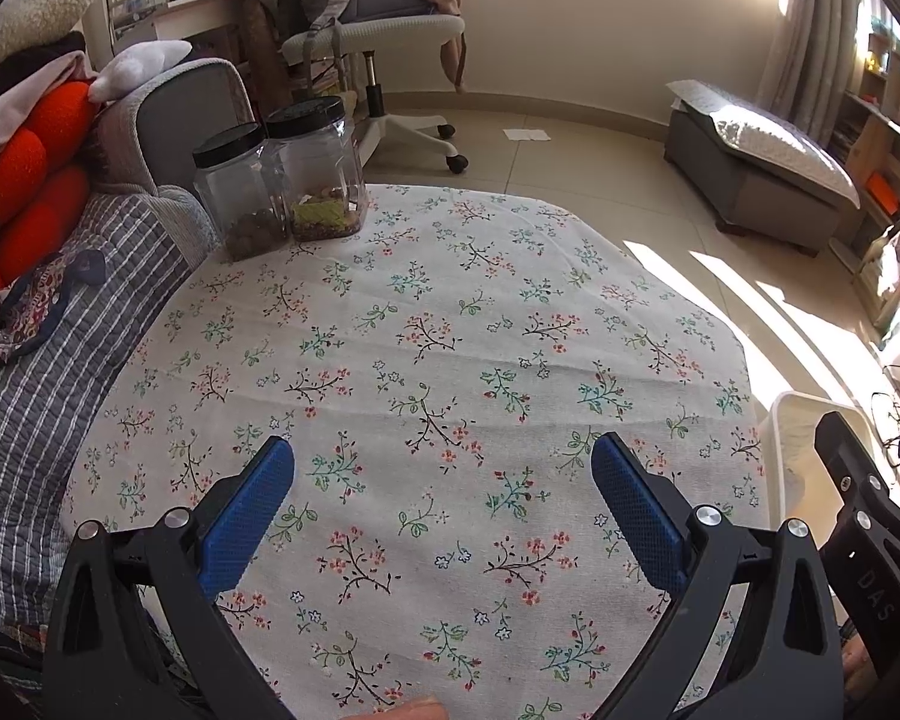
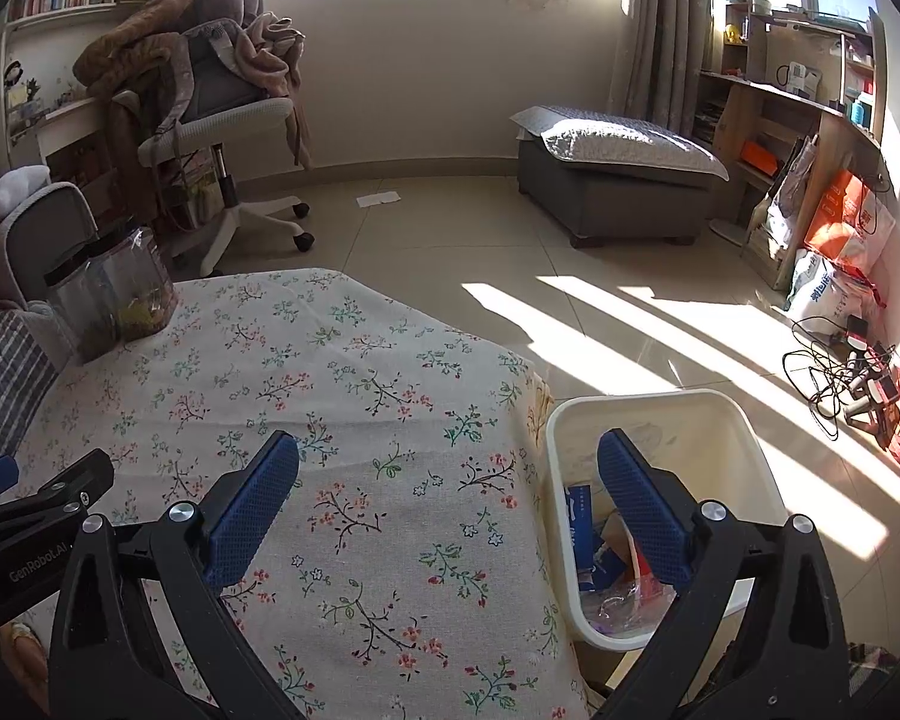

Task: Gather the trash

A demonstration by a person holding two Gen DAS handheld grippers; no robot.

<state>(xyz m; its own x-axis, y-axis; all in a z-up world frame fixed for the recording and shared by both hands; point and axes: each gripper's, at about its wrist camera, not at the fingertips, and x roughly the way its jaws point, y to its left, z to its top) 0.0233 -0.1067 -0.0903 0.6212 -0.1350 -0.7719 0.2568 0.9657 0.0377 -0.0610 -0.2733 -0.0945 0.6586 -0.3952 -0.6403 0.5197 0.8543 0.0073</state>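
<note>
left gripper point(image 1: 443, 468) over flowered counter point(image 1: 426, 312), fingers spread wide, nothing between them. right gripper point(image 2: 448, 462) at counter's right edge, fingers wide apart, empty; right finger point(image 2: 642, 510) over white bin point(image 2: 744, 438). bin on floor touching counter side, long axis running away from camera. trash point(image 2: 606, 564) inside: blue packet, clear plastic, print unreadable. "genrobot.ai" on left gripper body. two black-lidded jars point(image 1: 282, 180) upright at far left corner.

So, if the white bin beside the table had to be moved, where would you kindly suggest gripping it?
I would grip the bin by its rim, on the near long edge beside the table, coming down from above. It stands upright and open, so a thin lip is exposed all round, while its walls look too wide for the jaws. Both the right gripper and left gripper are open and empty.
</note>
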